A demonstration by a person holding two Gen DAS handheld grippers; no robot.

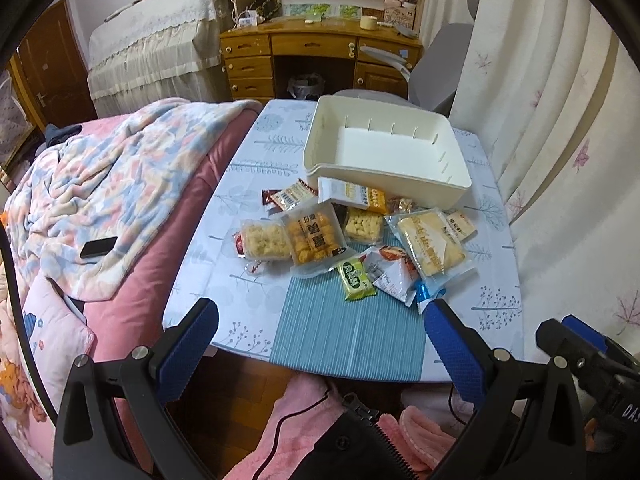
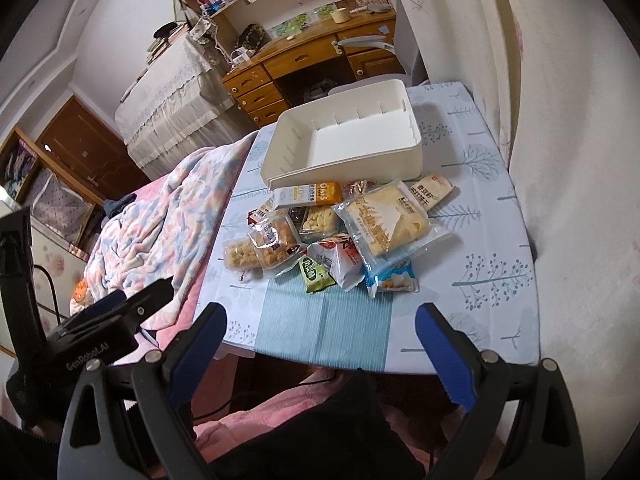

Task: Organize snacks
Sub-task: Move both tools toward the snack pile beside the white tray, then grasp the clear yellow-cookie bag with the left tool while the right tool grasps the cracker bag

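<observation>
A pile of snack packets (image 1: 352, 236) lies on the small table, also in the right wrist view (image 2: 332, 236). It includes a green packet (image 1: 355, 279) (image 2: 316, 274), a large yellow cake packet (image 1: 432, 246) (image 2: 384, 222) and clear trays of biscuits (image 1: 314, 236). Behind the pile stands an empty cream storage box (image 1: 400, 184) (image 2: 288, 152). My left gripper (image 1: 320, 316) is open and empty, near the table's front edge. My right gripper (image 2: 320, 320) is open and empty, also at the front edge. Both are short of the pile.
The table (image 1: 256, 184) has a tree-print cloth with a blue striped strip. A bed with a blanket (image 1: 120, 184) and a black phone (image 1: 98, 247) is at left. A curtain (image 1: 560, 120) hangs at right. A wooden desk (image 1: 320, 56) and grey chair (image 1: 436, 68) stand behind.
</observation>
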